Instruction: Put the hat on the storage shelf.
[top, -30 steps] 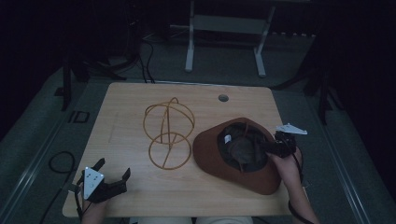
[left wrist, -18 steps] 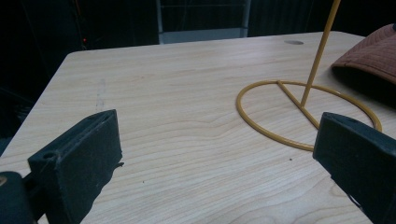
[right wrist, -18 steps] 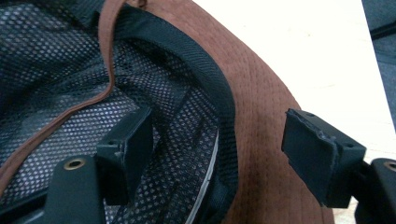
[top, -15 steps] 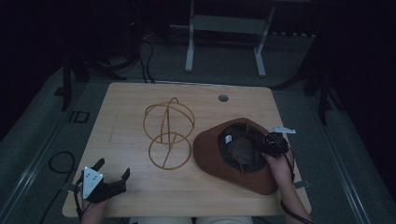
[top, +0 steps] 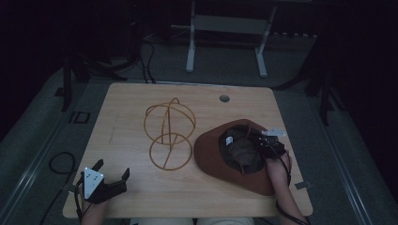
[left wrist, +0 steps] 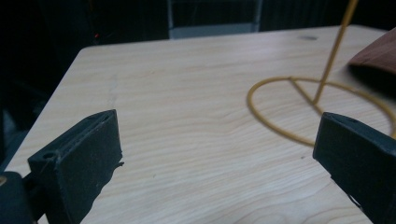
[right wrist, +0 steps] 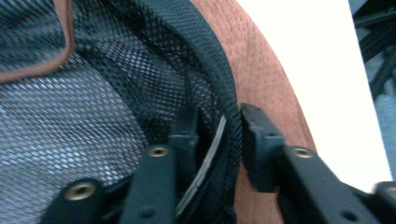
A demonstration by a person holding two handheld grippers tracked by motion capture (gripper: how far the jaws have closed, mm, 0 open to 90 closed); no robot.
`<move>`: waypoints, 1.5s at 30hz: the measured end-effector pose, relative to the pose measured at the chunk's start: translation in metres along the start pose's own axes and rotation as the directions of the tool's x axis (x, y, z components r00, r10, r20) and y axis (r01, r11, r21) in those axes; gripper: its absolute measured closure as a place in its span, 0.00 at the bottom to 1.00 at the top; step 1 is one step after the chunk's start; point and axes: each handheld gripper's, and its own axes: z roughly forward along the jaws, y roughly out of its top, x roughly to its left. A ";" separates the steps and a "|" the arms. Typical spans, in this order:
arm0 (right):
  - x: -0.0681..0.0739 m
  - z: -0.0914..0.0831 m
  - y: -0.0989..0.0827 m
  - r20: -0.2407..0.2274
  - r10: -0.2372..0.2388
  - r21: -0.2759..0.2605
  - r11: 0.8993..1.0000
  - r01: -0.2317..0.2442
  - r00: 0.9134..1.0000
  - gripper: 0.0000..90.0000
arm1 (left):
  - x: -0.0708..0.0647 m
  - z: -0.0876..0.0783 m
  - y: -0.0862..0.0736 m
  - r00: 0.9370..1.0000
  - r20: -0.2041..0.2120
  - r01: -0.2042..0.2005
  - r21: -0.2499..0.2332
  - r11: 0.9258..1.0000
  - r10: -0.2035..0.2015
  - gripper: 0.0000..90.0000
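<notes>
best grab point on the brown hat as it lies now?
The inner sweatband edge where crown meets brim. The hat lies upside down, opening up, so that band stands as a thin lip. Come from above on the right side, one jaw inside, one outside, as the right gripper already straddles it.

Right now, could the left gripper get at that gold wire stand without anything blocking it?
Probably yes. The left gripper is open, and bare table lies between it and the stand; the hat sits off to the side.

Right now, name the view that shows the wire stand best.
The high view: the whole wire stand shows, globe frame above its ring base, beside the hat. The left gripper view catches part of the base ring and one upright rod.
</notes>
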 end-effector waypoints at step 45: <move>-0.028 -0.133 0.057 -0.252 0.195 -0.408 0.867 -0.286 0.948 0.94 | -0.056 -0.016 0.156 0.963 0.255 -0.072 -0.074 0.995 0.089 0.04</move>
